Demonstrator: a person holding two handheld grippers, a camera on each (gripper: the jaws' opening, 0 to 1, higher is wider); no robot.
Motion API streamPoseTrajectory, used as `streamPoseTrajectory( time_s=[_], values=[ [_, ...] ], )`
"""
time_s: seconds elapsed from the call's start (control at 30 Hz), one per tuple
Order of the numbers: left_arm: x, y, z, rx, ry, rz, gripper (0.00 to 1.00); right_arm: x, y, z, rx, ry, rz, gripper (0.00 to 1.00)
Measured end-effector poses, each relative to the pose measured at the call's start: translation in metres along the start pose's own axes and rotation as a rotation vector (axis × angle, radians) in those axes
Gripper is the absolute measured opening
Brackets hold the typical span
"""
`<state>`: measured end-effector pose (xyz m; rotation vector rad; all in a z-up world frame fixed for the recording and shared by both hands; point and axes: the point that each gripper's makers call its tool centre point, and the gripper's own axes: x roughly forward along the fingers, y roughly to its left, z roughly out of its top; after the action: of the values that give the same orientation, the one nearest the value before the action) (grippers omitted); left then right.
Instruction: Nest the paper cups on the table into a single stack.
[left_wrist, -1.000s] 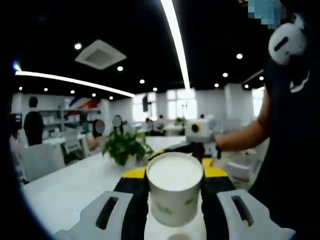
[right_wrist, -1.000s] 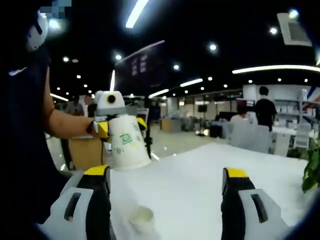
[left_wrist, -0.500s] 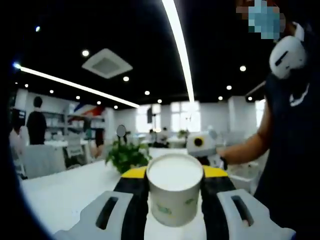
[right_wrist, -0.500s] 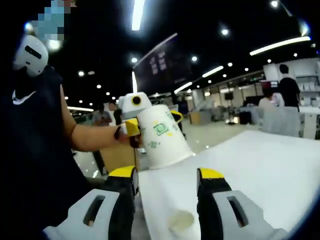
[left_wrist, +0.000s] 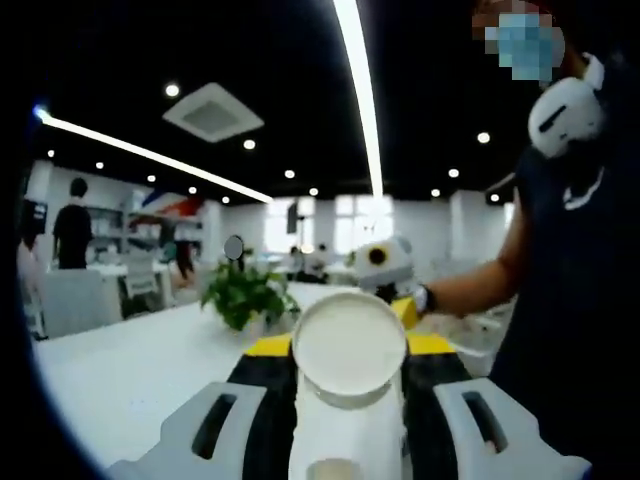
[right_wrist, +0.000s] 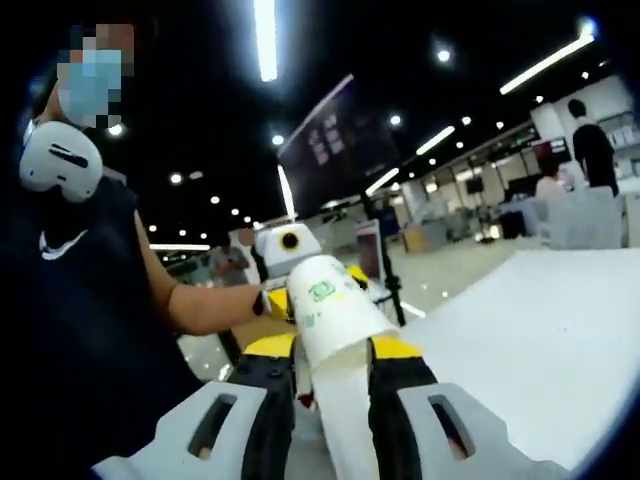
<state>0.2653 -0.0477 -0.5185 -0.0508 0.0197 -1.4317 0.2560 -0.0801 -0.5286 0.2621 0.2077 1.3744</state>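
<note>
The white table (right_wrist: 540, 330) lay bare and wide to the right of the right gripper (right_wrist: 333, 375), so a hand could pass freely there. Between its jaws there was no room: a white paper cup (right_wrist: 350, 420) filled the gap, and a second cup (right_wrist: 335, 315), held by the left gripper (right_wrist: 290, 300), met it from the front. The person's dark torso (right_wrist: 70, 330) and forearm (right_wrist: 205, 305) closed the left side.

In the left gripper view, the table (left_wrist: 130, 370) was open on the left as far as a potted plant (left_wrist: 245, 295). The cup (left_wrist: 348, 345) blocked the space between the jaws, and the person's body (left_wrist: 570, 300) blocked the right side.
</note>
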Motion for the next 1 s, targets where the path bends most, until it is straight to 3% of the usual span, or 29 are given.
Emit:
streamPoseTrajectory(
  time_s=[0.5, 1.0],
  values=[
    [-0.014, -0.009, -0.003, -0.009, 0.013, -0.022, 0.39, 0.015, 0.032, 0.024, 0.010, -0.034, 0.109, 0.09],
    [-0.012, -0.009, -0.008, 0.014, 0.023, -0.024, 0.39, 0.023, 0.036, 0.020, 0.024, -0.012, 0.144, 0.01]
  ],
)
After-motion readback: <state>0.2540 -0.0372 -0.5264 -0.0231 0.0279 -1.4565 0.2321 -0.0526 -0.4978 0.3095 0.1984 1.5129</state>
